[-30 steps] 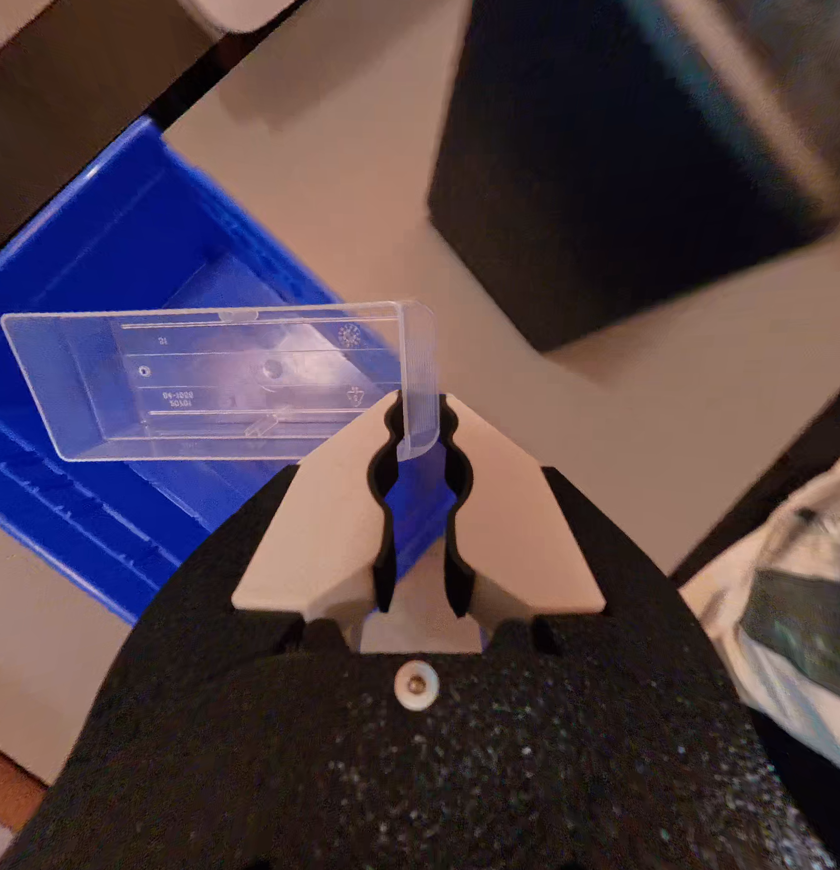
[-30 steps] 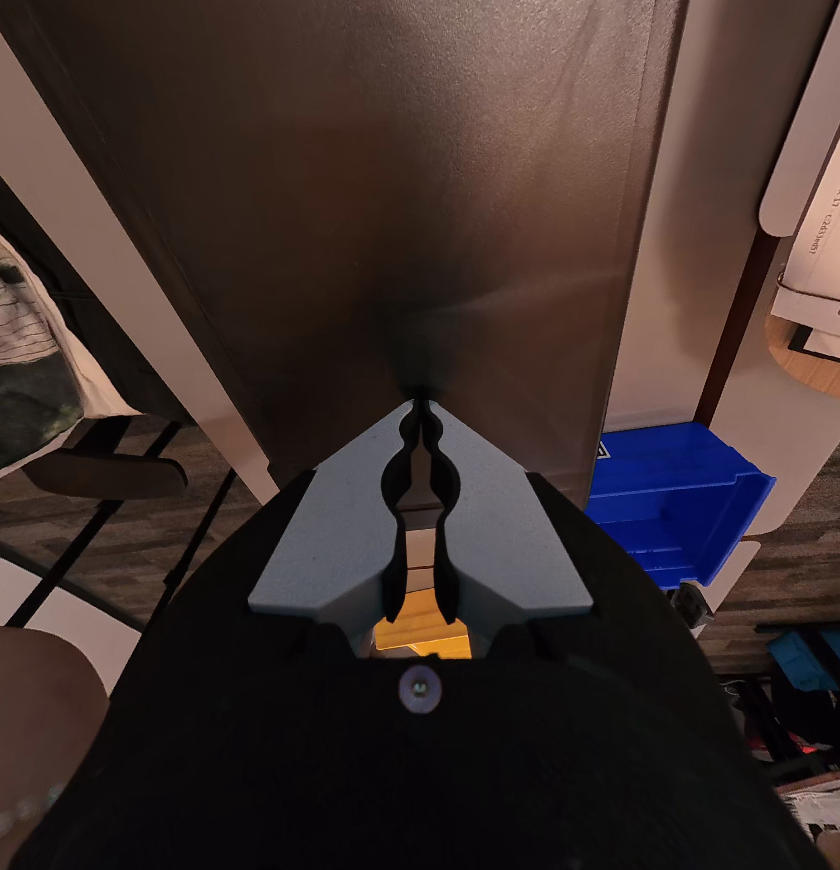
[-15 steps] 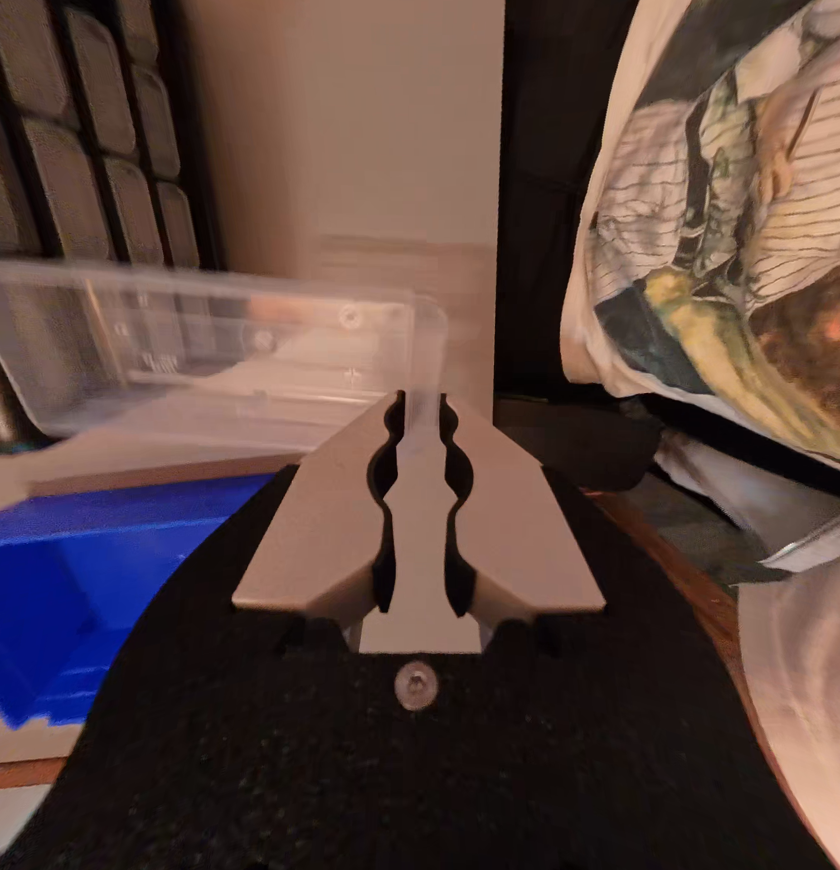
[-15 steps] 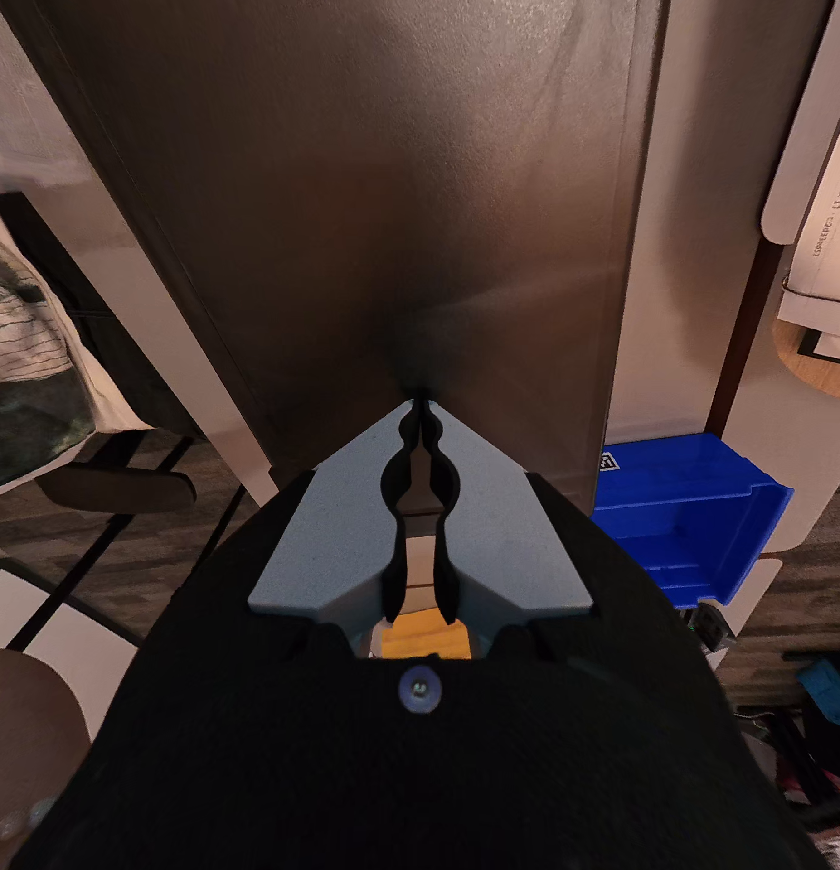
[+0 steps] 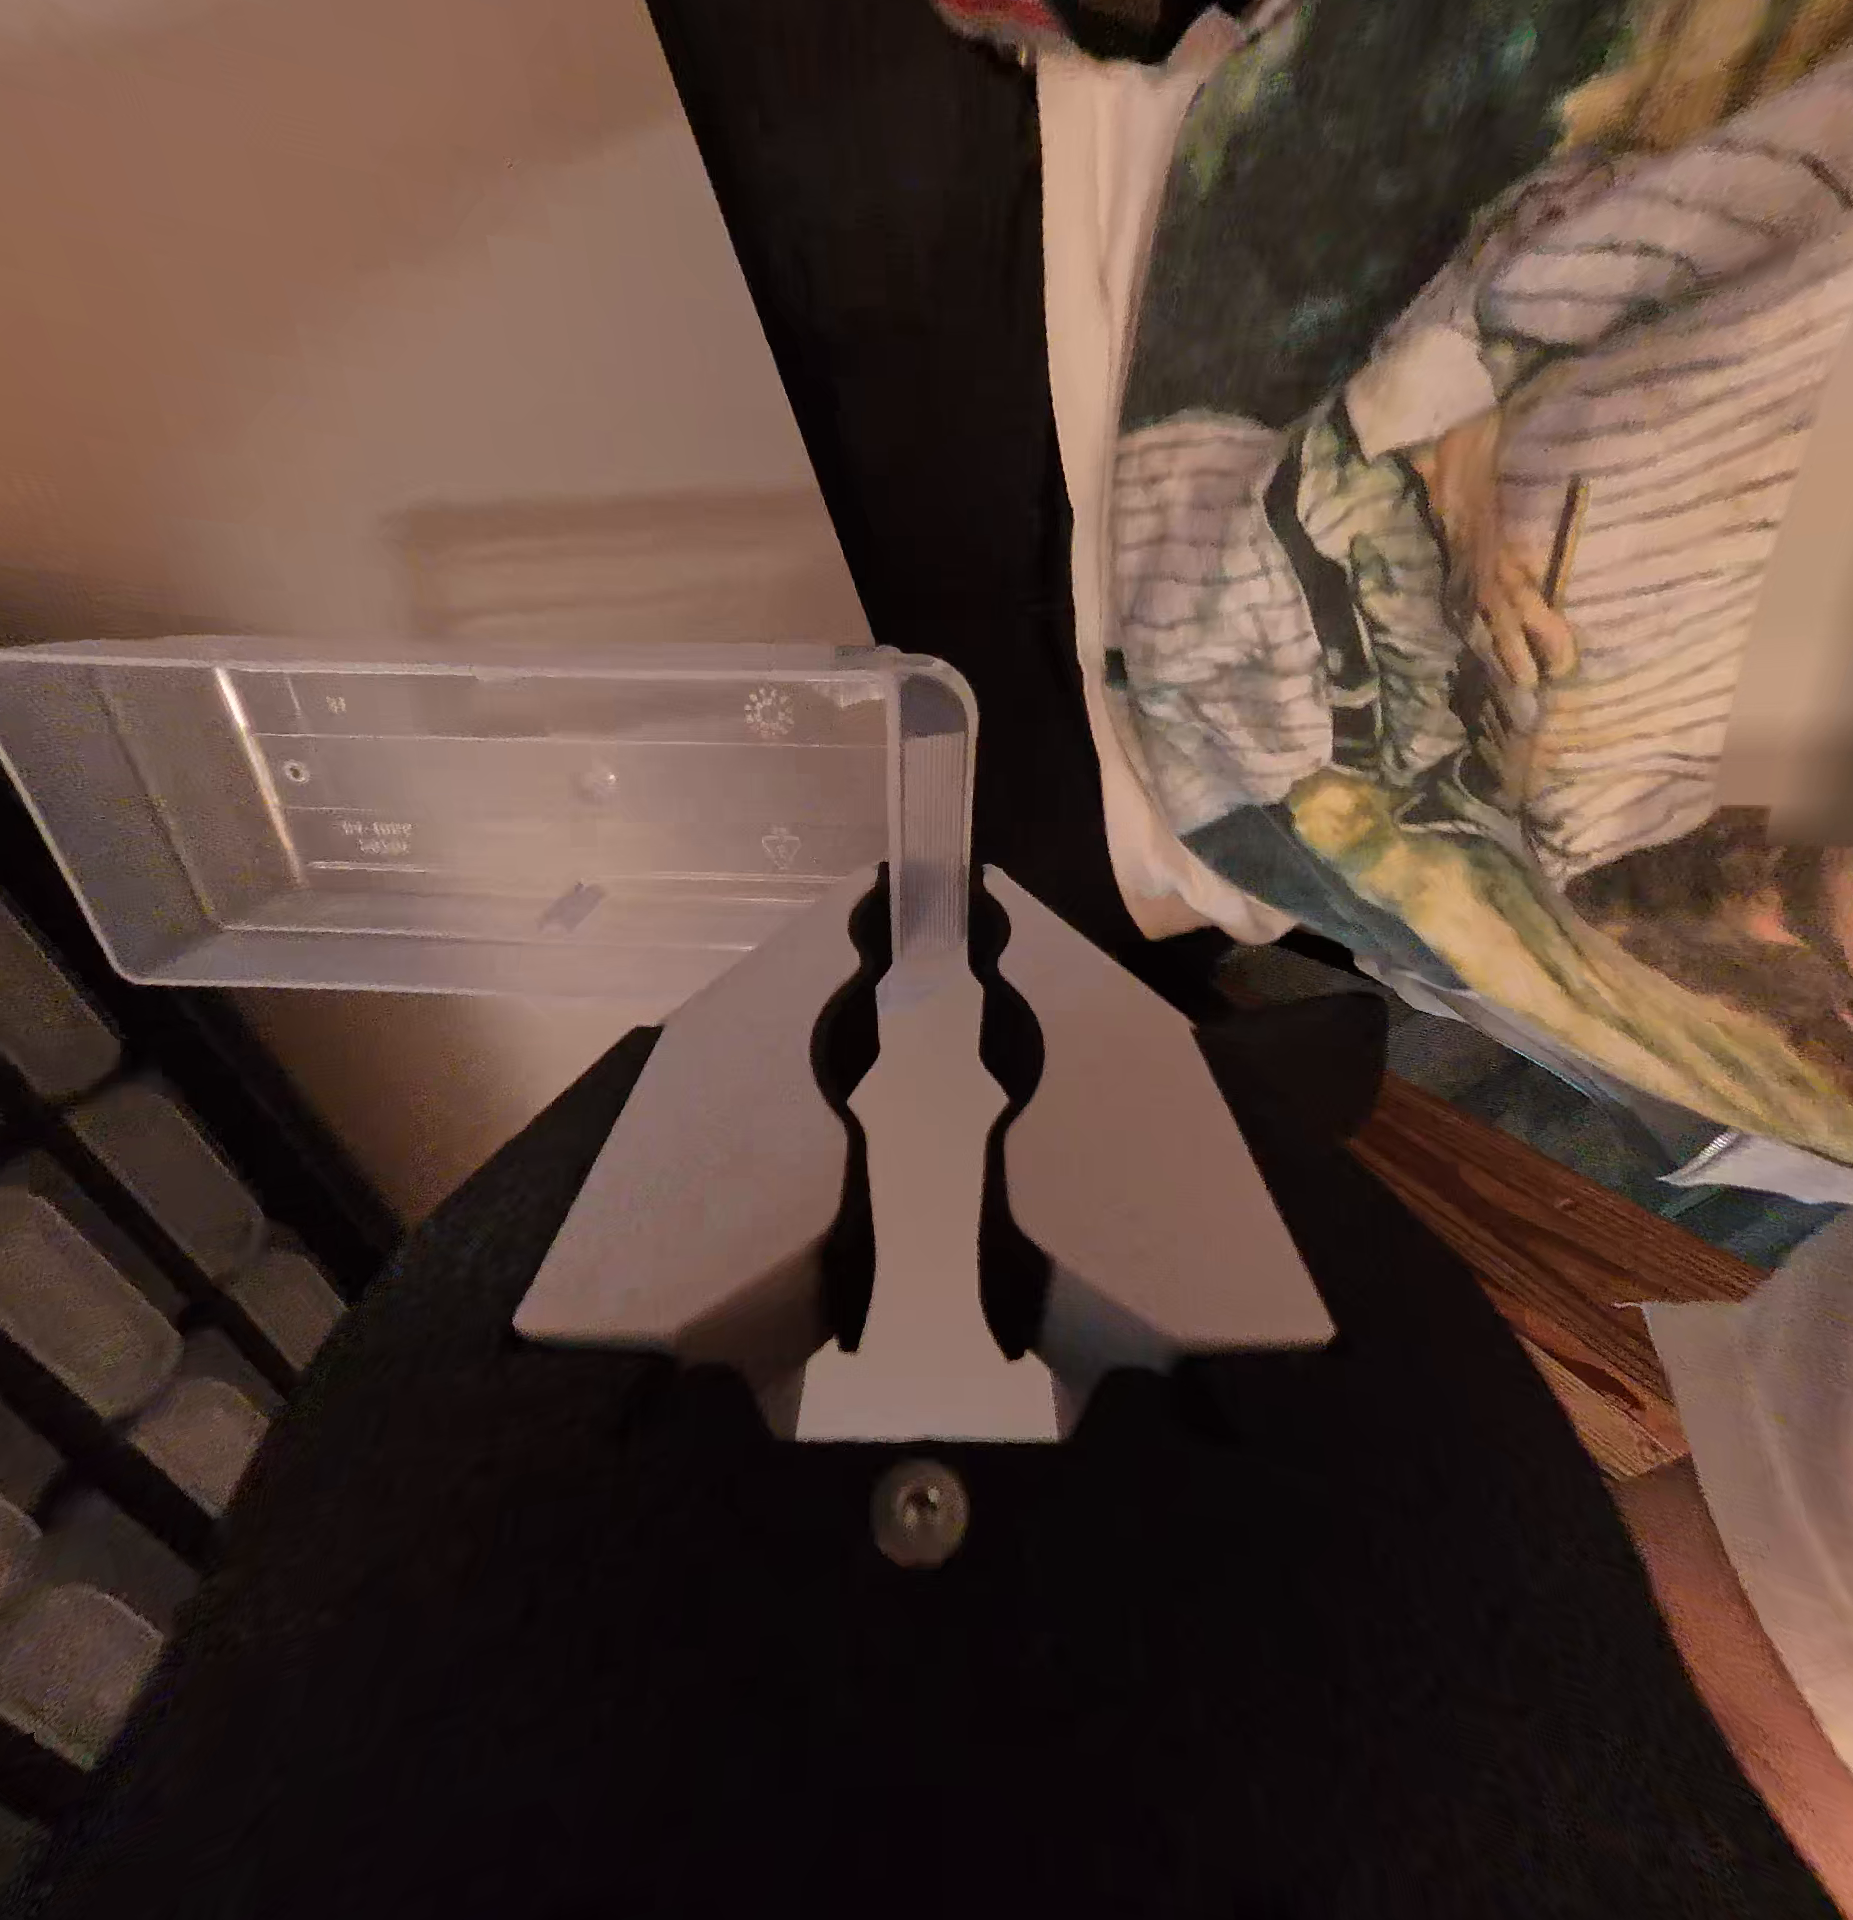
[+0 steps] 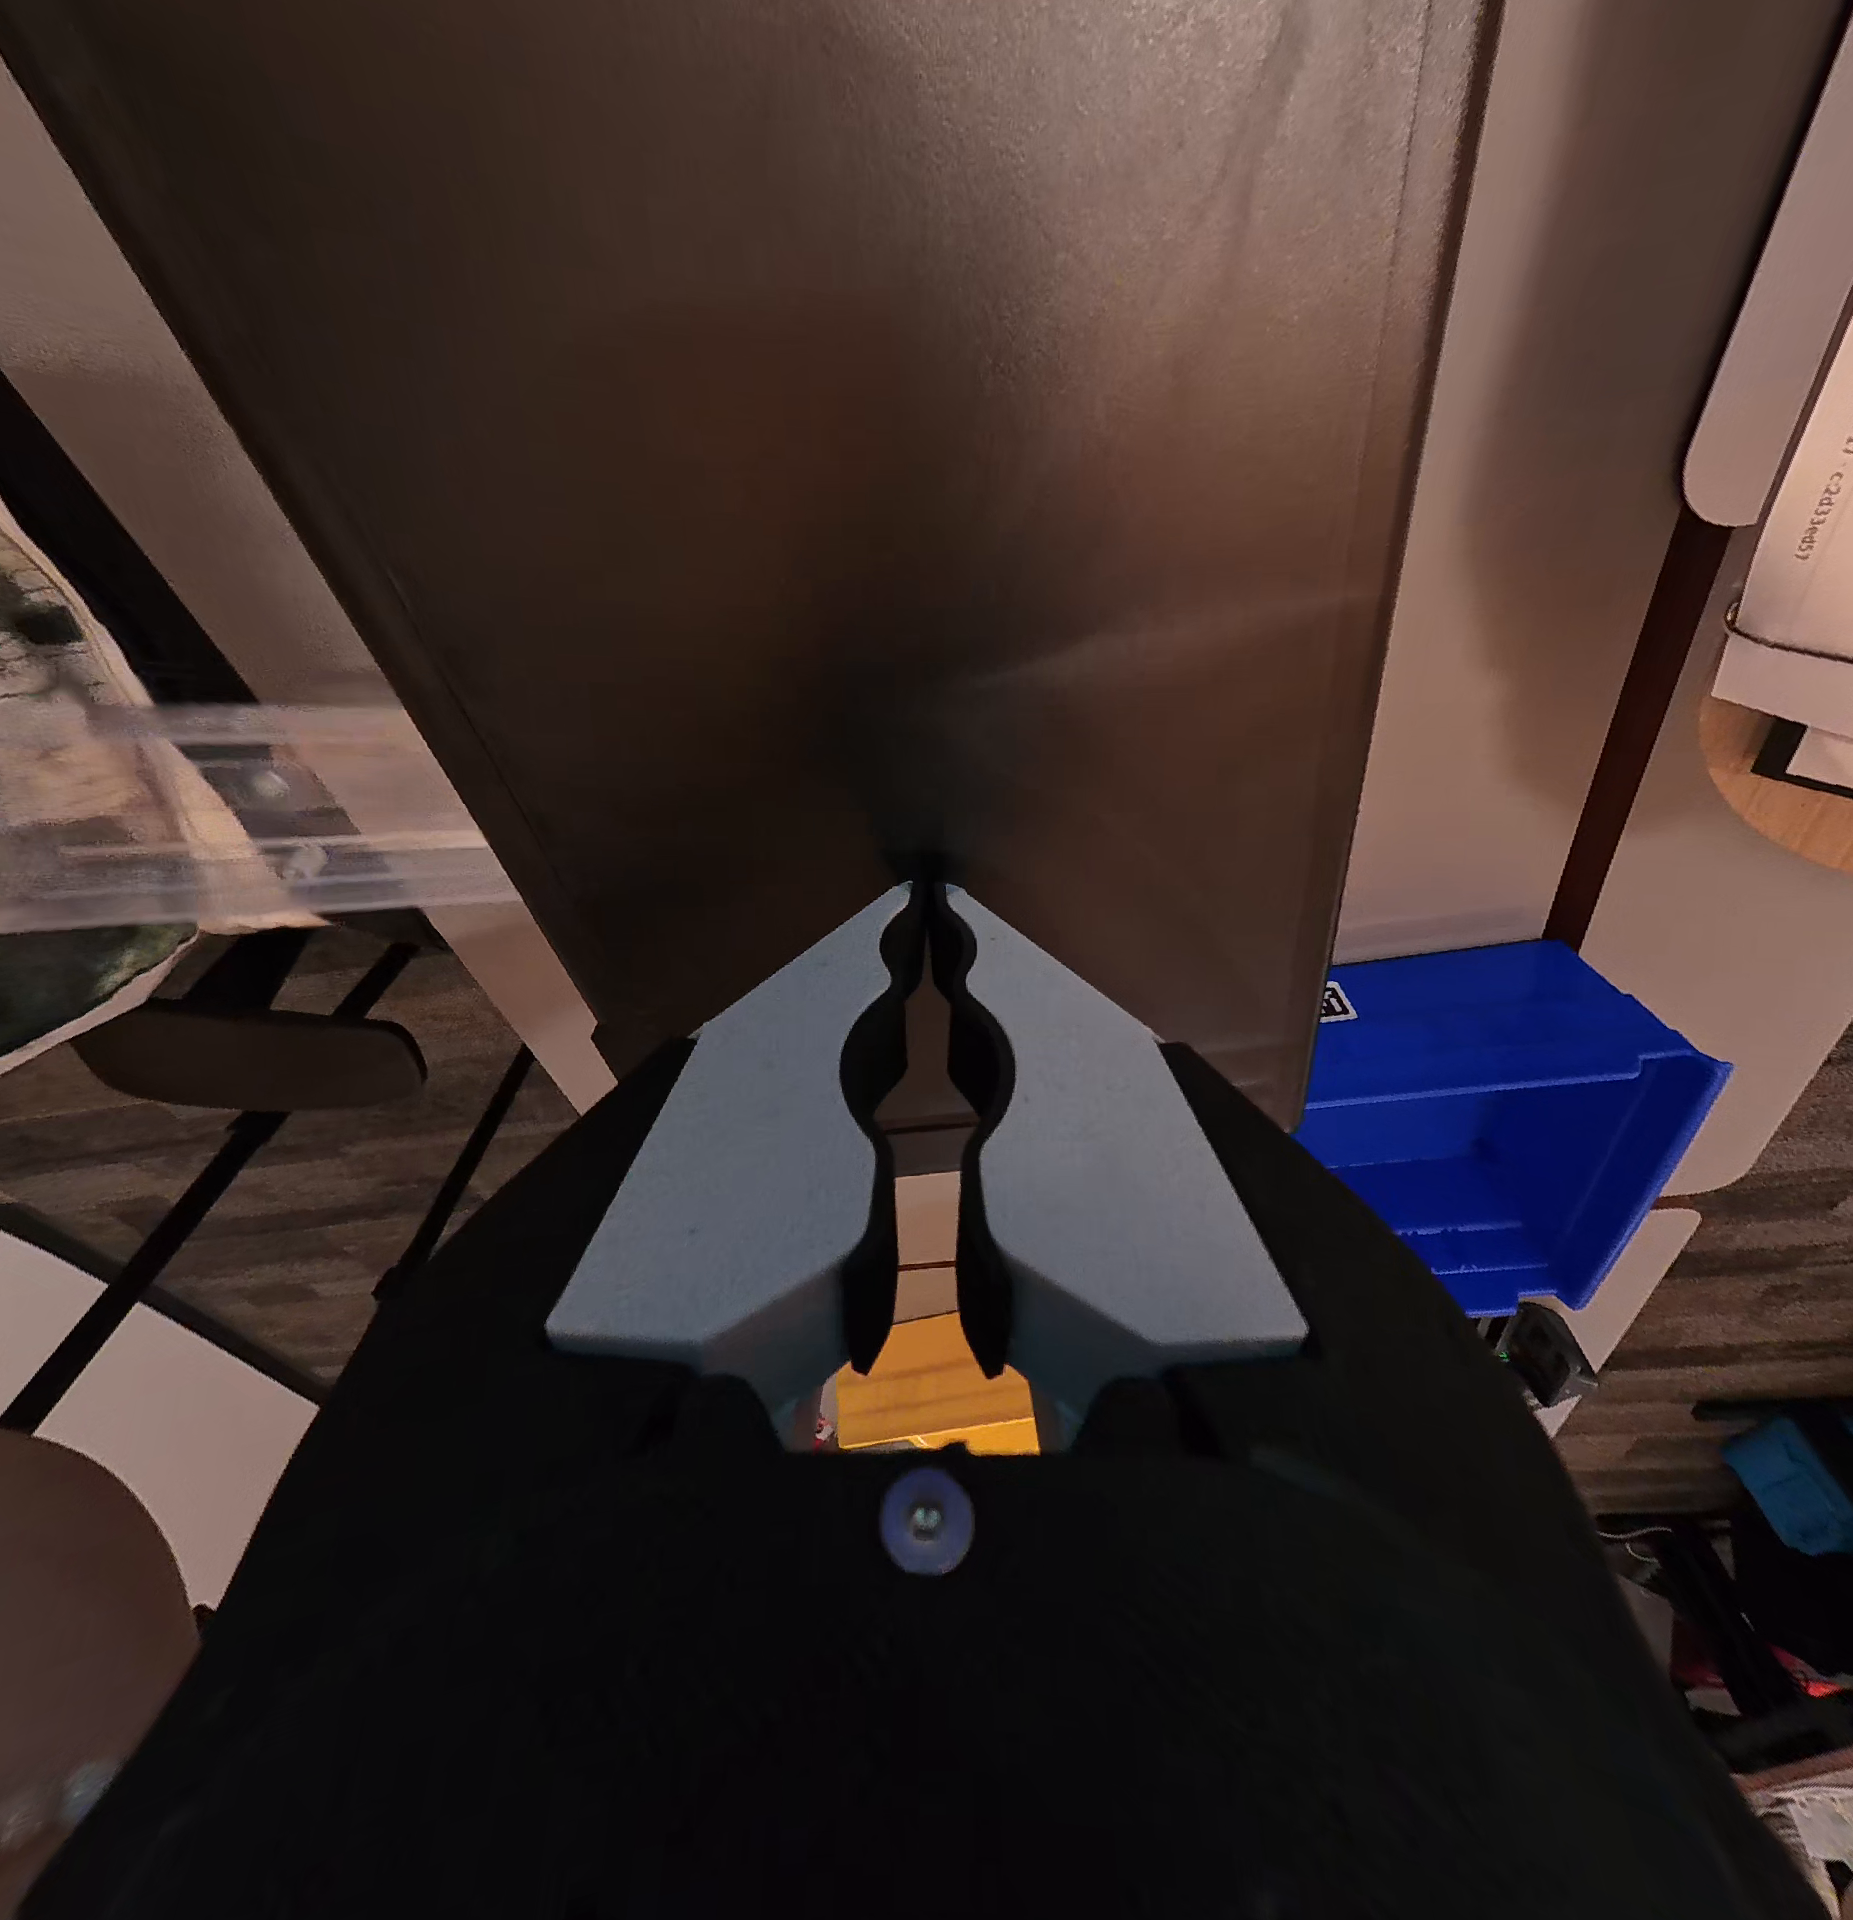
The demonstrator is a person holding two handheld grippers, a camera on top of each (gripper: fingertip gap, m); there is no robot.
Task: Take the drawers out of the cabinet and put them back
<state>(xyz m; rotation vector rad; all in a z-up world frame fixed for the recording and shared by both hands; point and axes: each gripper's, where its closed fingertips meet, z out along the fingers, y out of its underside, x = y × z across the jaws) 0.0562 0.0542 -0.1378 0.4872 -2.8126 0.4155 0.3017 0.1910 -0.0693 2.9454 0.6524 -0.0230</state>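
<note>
1. While the left gripper points forward and level, a person's patterned shirt fills the right of its view and the pale counter lies ahead.
2. Left gripper: jaws nearly together, clamped on the ribbed front tab of a clear plastic drawer. The tab stands upright between the fingertips.
3. Drawer: transparent, empty, long body stretching sideways to the left of the gripper, open side facing the camera, held in the air clear of the counter. Moulded marks show on its floor.
4. Cabinet: its grid of small grey drawer fronts sits at the lower left of the left wrist view, below and beside the held drawer; whether the drawer touches it I cannot tell.
5. Right gripper: pointed at the cabinet's broad dark panel, tips pressed against or just at it. Jaws closed tip to tip, nothing held between them.
6. Right wrist view also catches the clear drawer, blurred, at the left edge, near the panel's left side.
7. A blue bin sits to the right of the dark panel.
</note>
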